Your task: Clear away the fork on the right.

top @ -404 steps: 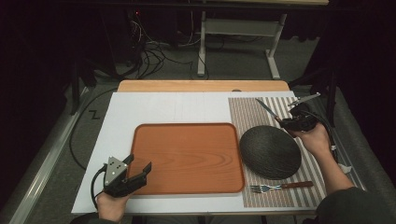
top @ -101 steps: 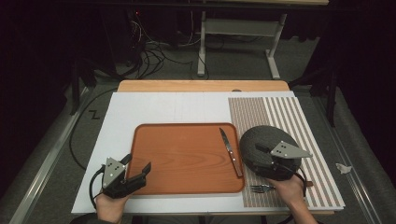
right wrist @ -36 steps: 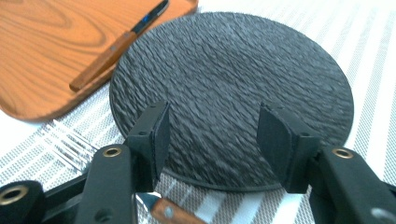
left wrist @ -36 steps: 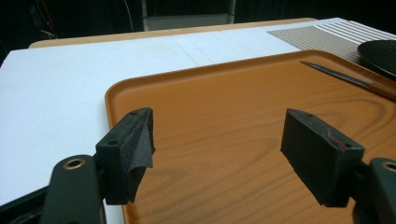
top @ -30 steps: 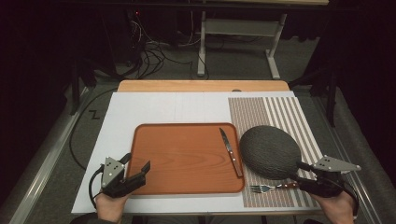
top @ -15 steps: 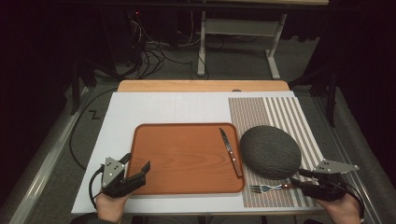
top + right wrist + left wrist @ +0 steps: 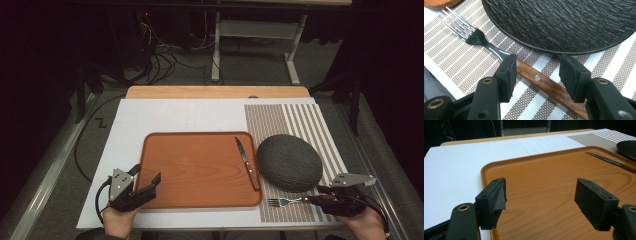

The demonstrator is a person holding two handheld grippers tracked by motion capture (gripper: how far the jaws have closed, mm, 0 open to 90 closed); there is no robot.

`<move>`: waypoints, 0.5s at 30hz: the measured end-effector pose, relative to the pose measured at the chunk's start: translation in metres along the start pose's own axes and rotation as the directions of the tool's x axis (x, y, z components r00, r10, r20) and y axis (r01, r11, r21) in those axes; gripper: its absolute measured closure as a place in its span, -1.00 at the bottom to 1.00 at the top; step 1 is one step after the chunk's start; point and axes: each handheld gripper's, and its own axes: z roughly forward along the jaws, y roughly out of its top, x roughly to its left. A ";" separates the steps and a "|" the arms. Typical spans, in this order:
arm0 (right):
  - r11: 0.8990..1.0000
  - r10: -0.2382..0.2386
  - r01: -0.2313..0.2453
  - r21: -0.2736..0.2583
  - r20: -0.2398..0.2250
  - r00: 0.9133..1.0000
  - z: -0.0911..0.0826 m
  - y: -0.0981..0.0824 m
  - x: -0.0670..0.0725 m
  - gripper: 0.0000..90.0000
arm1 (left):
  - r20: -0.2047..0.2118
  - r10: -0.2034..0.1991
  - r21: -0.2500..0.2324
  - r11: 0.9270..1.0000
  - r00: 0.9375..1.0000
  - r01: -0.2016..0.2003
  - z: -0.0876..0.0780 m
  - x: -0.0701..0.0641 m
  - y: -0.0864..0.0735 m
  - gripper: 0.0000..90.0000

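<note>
A fork (image 7: 284, 201) with a wooden handle lies on the striped placemat (image 7: 300, 120), just in front of a dark textured plate (image 7: 289, 162). My right gripper (image 7: 316, 195) is low over the handle, open. In the right gripper view the handle (image 7: 544, 81) runs between the two pads of this gripper (image 7: 537, 71), and the tines (image 7: 459, 22) point away to the upper left. My left gripper (image 7: 146, 175) rests open at the front left corner of the wooden tray (image 7: 195, 170), nothing between its jaws (image 7: 541, 192). A knife (image 7: 247, 162) lies along the tray's right side.
The white board (image 7: 165, 117) covers the table, with a wooden strip (image 7: 215, 92) at its far edge. The plate (image 7: 564, 22) rim sits close beyond my right pads. Table legs and cables stand on the floor behind.
My right gripper has crept a little toward the fork handle and lower over the mat. The left gripper, tray, knife and plate have not moved.
</note>
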 end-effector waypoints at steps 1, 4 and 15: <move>1.000 -0.003 0.003 0.002 0.002 1.000 0.000 0.000 0.000 0.10 | 0.000 0.000 0.000 1.000 1.000 0.000 0.000 0.000 0.000 -0.42; 1.000 -0.013 0.013 0.007 -0.007 1.000 0.002 0.000 0.000 0.05 | 0.000 0.001 0.001 1.000 1.000 -0.001 0.000 0.000 0.000 -0.42; 0.997 -0.048 0.049 0.055 -0.019 0.999 0.007 0.000 0.001 0.04 | -0.001 -0.001 0.000 1.000 1.000 0.001 0.000 0.000 0.000 -0.42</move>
